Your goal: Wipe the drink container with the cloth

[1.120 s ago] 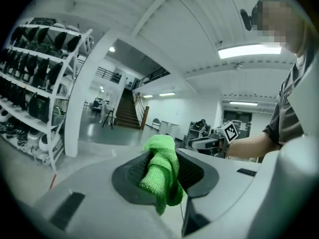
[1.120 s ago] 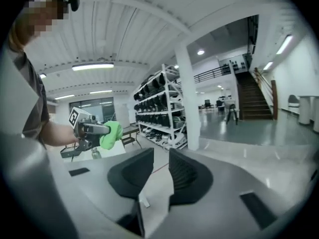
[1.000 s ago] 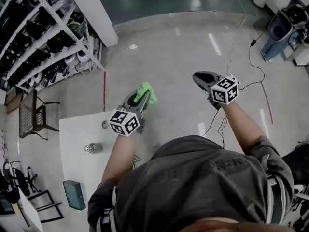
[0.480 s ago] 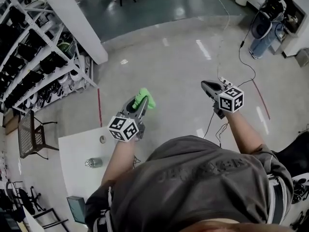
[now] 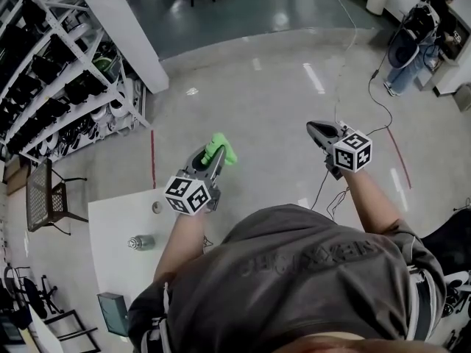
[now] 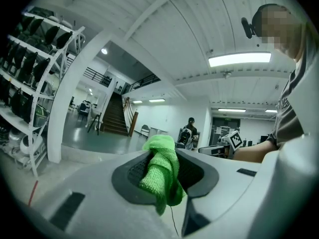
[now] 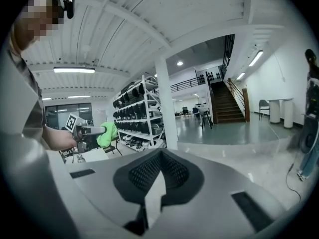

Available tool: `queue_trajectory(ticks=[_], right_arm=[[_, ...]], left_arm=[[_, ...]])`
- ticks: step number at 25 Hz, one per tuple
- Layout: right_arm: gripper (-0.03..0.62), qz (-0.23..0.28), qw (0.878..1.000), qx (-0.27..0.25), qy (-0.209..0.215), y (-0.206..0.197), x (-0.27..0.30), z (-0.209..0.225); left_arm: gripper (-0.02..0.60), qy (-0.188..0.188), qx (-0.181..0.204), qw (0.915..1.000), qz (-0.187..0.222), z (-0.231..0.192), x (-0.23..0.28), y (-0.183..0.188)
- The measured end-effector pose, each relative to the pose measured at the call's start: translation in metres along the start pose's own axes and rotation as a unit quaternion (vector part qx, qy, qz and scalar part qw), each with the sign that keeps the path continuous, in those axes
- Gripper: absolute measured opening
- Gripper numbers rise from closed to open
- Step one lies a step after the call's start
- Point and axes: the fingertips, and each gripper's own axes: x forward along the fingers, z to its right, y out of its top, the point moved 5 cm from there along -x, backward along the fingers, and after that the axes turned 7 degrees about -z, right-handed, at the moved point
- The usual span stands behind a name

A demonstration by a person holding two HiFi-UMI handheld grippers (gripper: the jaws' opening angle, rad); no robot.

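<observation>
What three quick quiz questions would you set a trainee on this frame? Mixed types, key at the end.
1. True or false: the green cloth is clamped in the left tongs.
2. Fill in: the right tongs are ____ with nothing between them.
3. Pick one. The drink container is: A) on the white table, away from both tongs; B) in the right tongs; C) wrapped in the green cloth.

Key: 1 true; 2 shut; 3 A.
</observation>
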Motion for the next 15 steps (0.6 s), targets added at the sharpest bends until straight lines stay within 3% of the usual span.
queue_trajectory(ticks=[15], right_arm=[[-0.011,-0.005,1.000,-0.012,0.005,-0.0001,0.0039,-0.0071]], left_arm=[[0.094,0.008,-0.007,0.9999,0.007,-0.0022,-0.0087,-0.0020]])
